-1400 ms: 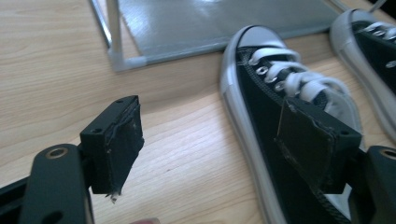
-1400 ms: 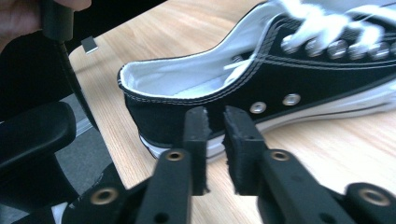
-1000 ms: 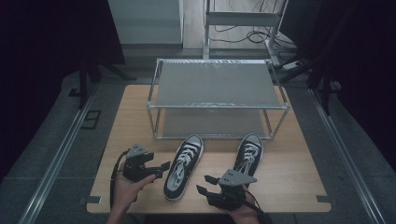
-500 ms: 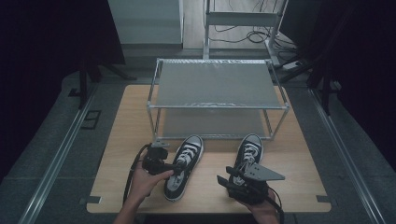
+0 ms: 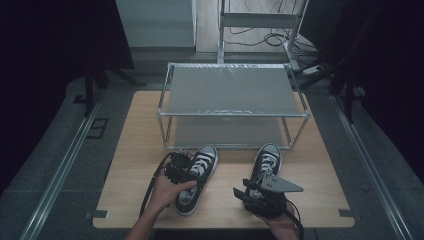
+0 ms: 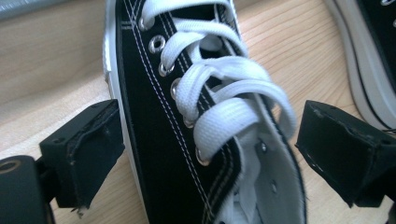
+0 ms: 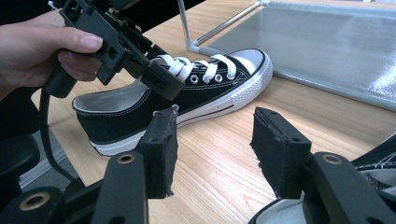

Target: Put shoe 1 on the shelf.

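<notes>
Two black canvas sneakers with white laces lie on the wooden table [image 5: 140,150], toes toward the rack. My left gripper [image 5: 186,170] sits over the left sneaker [image 5: 197,182]. Its jaws have just been opening and now straddle the laced upper [image 6: 187,116], with the right pad clear of it. From the right gripper view, one of its fingers [image 7: 163,80] shows beside the left sneaker [image 7: 205,88]. My right gripper [image 5: 242,191] is low by the heel of the right sneaker [image 5: 266,162]. Its jaws are open and nothing lies between them [image 7: 212,144].
A two-shelf wire rack [image 5: 232,115] with grey shelves stands at the back of the table, just beyond the toes. Cables trail from both grippers toward the front edge. Dark floor and metal rails lie to either side.
My left hand slid right onto the left sneaker and its jaws went from shut to wide apart around it. The right gripper shifted slightly right and turned, then stayed still.
</notes>
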The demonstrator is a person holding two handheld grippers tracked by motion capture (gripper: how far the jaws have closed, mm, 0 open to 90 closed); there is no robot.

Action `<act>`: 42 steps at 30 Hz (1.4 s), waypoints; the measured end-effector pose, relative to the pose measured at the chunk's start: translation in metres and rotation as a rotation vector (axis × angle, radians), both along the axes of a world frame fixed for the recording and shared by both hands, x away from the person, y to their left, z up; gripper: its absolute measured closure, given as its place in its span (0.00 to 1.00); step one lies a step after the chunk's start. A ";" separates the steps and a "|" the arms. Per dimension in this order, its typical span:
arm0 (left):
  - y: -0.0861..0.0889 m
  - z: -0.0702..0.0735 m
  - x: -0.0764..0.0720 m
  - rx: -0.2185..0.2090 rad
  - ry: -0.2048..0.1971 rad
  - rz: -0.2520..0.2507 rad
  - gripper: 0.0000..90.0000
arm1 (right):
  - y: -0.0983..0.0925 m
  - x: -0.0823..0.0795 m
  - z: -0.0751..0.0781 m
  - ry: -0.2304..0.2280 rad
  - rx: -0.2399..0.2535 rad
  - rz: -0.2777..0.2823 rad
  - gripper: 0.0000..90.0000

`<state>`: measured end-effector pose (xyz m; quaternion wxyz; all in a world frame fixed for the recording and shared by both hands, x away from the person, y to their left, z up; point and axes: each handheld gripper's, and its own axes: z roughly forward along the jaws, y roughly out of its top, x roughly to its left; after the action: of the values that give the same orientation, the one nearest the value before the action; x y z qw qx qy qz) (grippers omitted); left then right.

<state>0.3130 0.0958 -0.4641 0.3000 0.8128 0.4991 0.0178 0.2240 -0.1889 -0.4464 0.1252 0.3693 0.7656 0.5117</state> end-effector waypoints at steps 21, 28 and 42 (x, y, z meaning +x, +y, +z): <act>-0.020 -0.018 0.014 0.148 0.097 0.044 0.04 | -0.004 0.002 -0.001 -0.007 -0.012 -0.022 0.56; -0.020 -0.020 0.016 0.160 0.108 0.043 0.08 | -0.003 0.003 -0.003 -0.004 -0.019 -0.028 0.56; -0.005 -0.017 0.013 0.056 0.061 -0.025 0.12 | -0.007 0.006 -0.005 -0.003 -0.017 -0.041 0.56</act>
<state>0.3260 0.0906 -0.4815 0.2619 0.8272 0.4970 0.0031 0.2297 -0.1958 -0.4510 0.1400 0.3828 0.7620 0.5031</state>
